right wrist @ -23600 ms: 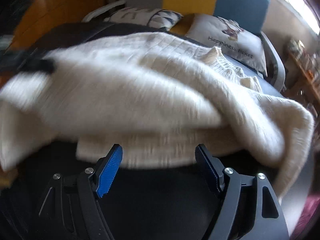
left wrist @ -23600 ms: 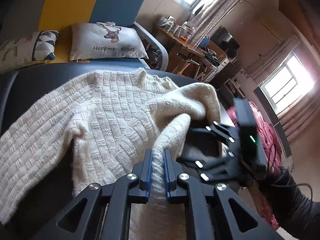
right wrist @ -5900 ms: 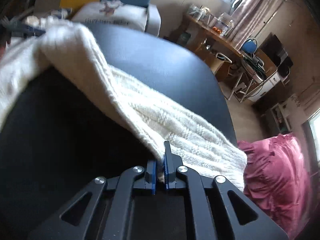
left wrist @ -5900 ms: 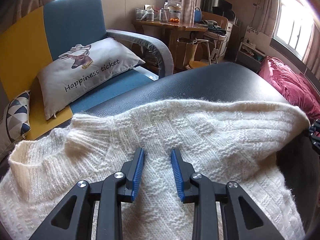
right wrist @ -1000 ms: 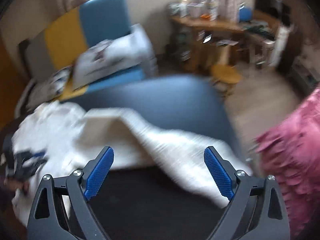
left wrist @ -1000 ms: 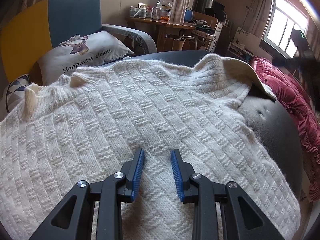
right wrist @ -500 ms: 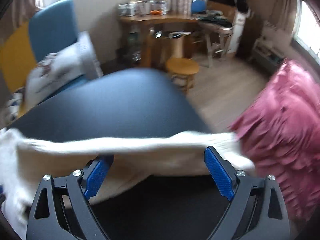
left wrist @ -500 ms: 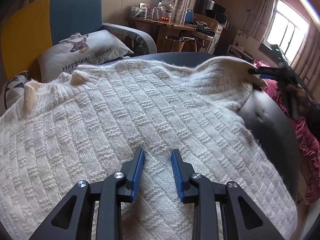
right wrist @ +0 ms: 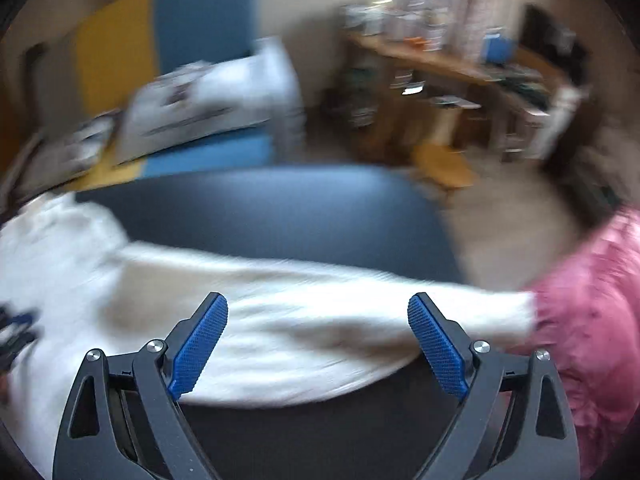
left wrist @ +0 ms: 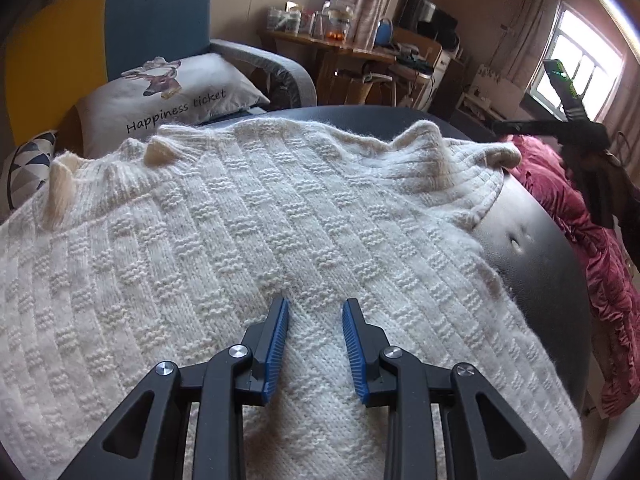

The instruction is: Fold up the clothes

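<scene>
The sweater (left wrist: 248, 240) lies spread flat over the dark padded table (left wrist: 532, 248), its collar toward the sofa and one sleeve (right wrist: 320, 320) folded across its far right edge. We hold the left gripper (left wrist: 314, 344) low over the middle of the knit, its blue pads parted with only flat fabric showing between them, pinching nothing; whether the tips press on the wool we cannot tell. Our right gripper (right wrist: 318, 344) hangs with its jaws spread wide and empty above the sleeve, in a view smeared by blur. Beyond the table edge, a pink ruffled cover (left wrist: 592, 264) sits just beside the sleeve's cuff, and a printed cushion (left wrist: 168, 92) rests on the sofa behind. We judge the main risk to be the loose, heavy knit: a one-sided pull could drag the whole body askew, or the sleeve could slide off the rounded edge. Jars stand on the far desk (left wrist: 352, 46), too small to read their contents.
</scene>
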Action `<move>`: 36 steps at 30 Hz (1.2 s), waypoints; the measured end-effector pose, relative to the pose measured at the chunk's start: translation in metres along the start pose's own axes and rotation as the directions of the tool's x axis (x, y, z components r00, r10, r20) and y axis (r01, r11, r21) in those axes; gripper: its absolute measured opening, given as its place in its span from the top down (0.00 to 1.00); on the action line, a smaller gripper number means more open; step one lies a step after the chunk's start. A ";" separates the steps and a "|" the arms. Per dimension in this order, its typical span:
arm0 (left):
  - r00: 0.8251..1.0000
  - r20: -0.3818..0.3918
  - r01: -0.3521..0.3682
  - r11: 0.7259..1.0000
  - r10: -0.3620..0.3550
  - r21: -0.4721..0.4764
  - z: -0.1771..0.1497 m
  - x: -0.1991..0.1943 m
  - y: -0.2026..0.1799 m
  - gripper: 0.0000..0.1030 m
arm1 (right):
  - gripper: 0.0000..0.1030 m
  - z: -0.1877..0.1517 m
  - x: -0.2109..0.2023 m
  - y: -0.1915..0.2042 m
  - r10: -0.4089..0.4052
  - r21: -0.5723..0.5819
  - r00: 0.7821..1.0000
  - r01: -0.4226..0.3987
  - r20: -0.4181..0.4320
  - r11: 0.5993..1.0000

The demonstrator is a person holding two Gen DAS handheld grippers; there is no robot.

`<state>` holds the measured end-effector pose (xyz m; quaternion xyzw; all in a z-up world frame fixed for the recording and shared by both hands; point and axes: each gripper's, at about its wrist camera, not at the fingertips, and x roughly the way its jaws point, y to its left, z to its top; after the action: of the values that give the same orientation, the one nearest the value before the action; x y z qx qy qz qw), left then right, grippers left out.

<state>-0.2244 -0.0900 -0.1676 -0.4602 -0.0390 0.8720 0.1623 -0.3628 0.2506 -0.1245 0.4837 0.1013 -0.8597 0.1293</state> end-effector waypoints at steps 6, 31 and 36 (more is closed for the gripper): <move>0.999 0.052 0.009 1.000 -0.009 0.002 0.049 -0.003 -0.012 0.74 | 0.09 -0.012 0.065 0.030 -0.075 -0.063 0.971 0.062 -0.228 0.996; 0.989 -0.106 0.112 0.986 -0.099 0.123 -0.035 -0.005 -0.113 0.75 | 0.04 -0.020 0.043 0.092 0.010 -0.055 0.987 -0.019 -0.160 0.998; 0.990 -0.103 0.109 0.988 -0.098 0.109 -0.051 -0.004 -0.114 0.75 | 0.00 -0.017 0.075 0.089 0.001 0.013 0.985 0.001 -0.171 1.000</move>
<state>-0.1526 0.0123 -0.1683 -0.4896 -0.0048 0.8396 0.2352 -0.3578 0.1624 -0.2018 0.5567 0.1065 -0.8155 0.1172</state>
